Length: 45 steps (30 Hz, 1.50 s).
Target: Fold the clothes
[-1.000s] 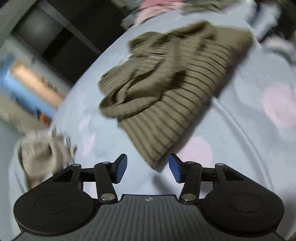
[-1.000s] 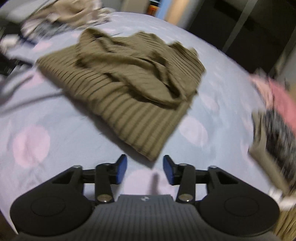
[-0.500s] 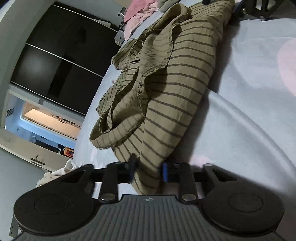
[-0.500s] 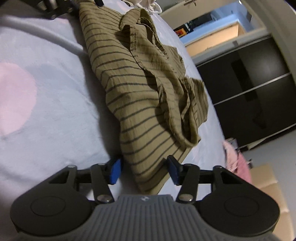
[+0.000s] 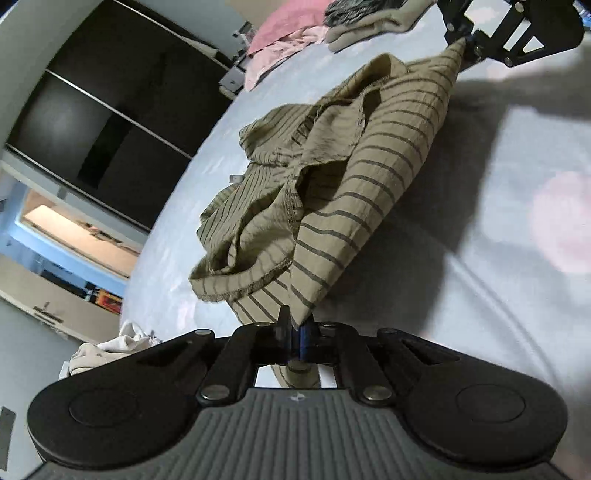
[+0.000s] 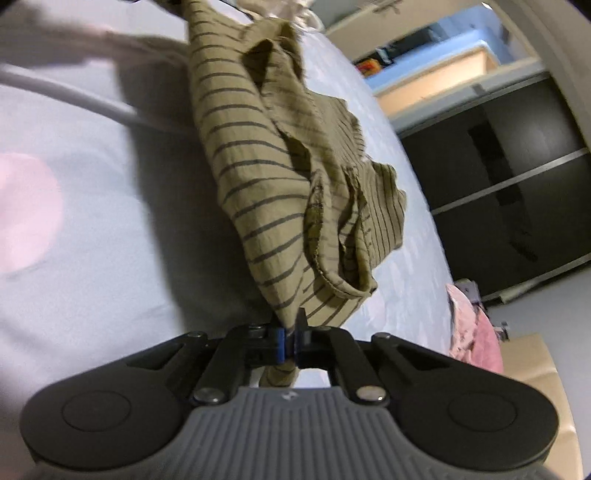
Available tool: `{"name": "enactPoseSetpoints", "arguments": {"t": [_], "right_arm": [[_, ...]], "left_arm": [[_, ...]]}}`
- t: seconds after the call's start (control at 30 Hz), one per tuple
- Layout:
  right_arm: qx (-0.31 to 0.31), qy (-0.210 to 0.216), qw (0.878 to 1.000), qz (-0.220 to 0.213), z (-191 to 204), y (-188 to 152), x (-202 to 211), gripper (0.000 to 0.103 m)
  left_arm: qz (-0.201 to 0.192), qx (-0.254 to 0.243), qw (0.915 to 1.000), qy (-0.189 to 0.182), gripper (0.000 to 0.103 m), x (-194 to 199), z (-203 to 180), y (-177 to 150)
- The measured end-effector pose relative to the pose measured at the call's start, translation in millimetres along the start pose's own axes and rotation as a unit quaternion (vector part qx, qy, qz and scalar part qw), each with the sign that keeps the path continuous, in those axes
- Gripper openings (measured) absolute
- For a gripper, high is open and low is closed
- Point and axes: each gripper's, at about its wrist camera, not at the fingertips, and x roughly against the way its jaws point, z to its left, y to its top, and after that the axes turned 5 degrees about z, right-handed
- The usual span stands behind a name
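An olive shirt with thin dark stripes lies crumpled on a pale blue bedsheet with pink spots. My left gripper is shut on one corner of its near hem. In the left wrist view the right gripper shows at the top right, pinching the opposite corner. In the right wrist view the same striped shirt stretches away from my right gripper, which is shut on its corner. The hem edge between the two corners is lifted a little off the bedsheet.
Pink clothes and a grey folded pile lie at the far edge of the bed. A cream garment sits at the left. Dark wardrobe doors stand beyond the bed. A pink garment and a cardboard box are at the right.
Both grippers came down to the shirt's hem corners and closed on them. The hem has since risen slightly off the sheet.
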Motion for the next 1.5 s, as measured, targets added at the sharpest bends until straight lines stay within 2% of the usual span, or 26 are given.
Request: {"name": "enactPoseSetpoints", "arguments": {"t": [0.2, 0.33, 0.47, 0.6, 0.73, 0.83, 0.93, 1.07, 1.2, 1.37, 1.5], "right_arm": [[0.037, 0.081, 0.996, -0.003, -10, -12, 53, 0.004], [0.039, 0.132, 0.990, -0.008, -2, -21, 84, 0.004], [0.081, 0.159, 0.984, 0.002, 33, -29, 103, 0.005], [0.114, 0.158, 0.981, 0.017, 57, -31, 94, 0.005], [0.131, 0.170, 0.976, 0.029, 67, -24, 82, 0.014], [0.127, 0.178, 0.976, 0.019, 61, -23, 95, 0.028], [0.099, 0.184, 0.978, -0.006, 51, -24, 114, 0.031], [0.070, 0.159, 0.984, -0.025, 41, -20, 126, 0.032], [0.046, 0.132, 0.989, -0.041, 34, -16, 134, 0.031], [0.078, 0.074, 0.994, -0.023, 54, -16, 115, 0.031], [0.112, 0.063, 0.991, -0.018, 71, -10, 104, 0.033]], "left_arm": [[-0.004, -0.018, 0.9975, -0.068, 0.002, 52, -1, -18], [-0.002, -0.048, 0.9935, -0.103, 0.002, 79, -19, -39], [0.008, -0.077, 0.9883, -0.132, 0.002, 87, -44, -52], [0.028, -0.089, 0.9848, -0.147, 0.002, 74, -61, -53], [0.059, -0.080, 0.9799, -0.173, 0.010, 74, -68, -57], [0.045, -0.081, 0.9797, -0.178, 0.014, 89, -63, -59], [0.012, -0.071, 0.9820, -0.175, 0.020, 109, -55, -58], [-0.028, -0.041, 0.9852, -0.164, 0.025, 121, -40, -49], [-0.011, -0.023, 0.9920, -0.124, 0.025, 106, -34, -44], [-0.002, -0.071, 0.9945, -0.077, 0.025, 85, -46, -43], [0.001, -0.121, 0.9915, -0.047, 0.025, 70, -62, -42]]}}
